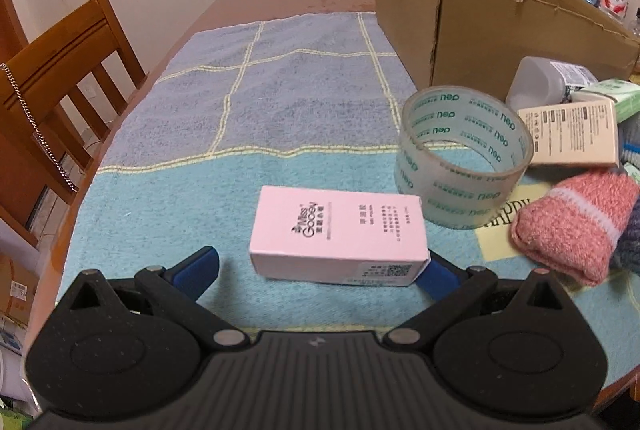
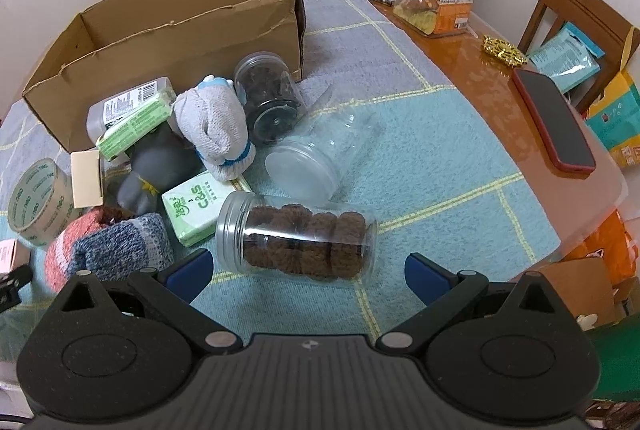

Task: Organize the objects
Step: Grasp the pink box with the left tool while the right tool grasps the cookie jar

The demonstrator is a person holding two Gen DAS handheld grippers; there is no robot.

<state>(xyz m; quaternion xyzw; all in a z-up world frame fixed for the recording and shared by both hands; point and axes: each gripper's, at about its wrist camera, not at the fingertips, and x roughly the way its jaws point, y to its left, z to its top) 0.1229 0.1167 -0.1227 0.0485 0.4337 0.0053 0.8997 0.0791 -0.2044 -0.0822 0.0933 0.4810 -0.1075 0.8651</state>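
Lying flat on the blue checked towel (image 1: 240, 102) over the wooden desk (image 1: 256, 0): a pink rectangular carton (image 1: 338, 236), sitting between the wide-spread fingers of the left gripper (image 1: 318, 272), right pad touching its corner. Standing just right: a clear tape roll (image 1: 464, 154). Hovering wide open, the right gripper (image 2: 308, 272), facing a clear cookie-filled jar (image 2: 298, 236) lying sideways.

The towel (image 1: 280, 102) on the tabletop is blue and grey-blue with thin yellow lines making squares. The little box (image 1: 338, 236) is pink with black writing. The tape roll (image 1: 460, 154) is see-through with green words. One sock (image 1: 576, 218) is pink with a white stripe. The big box (image 2: 172, 30) is brown. The phone (image 2: 554, 120) is black with a red edge.
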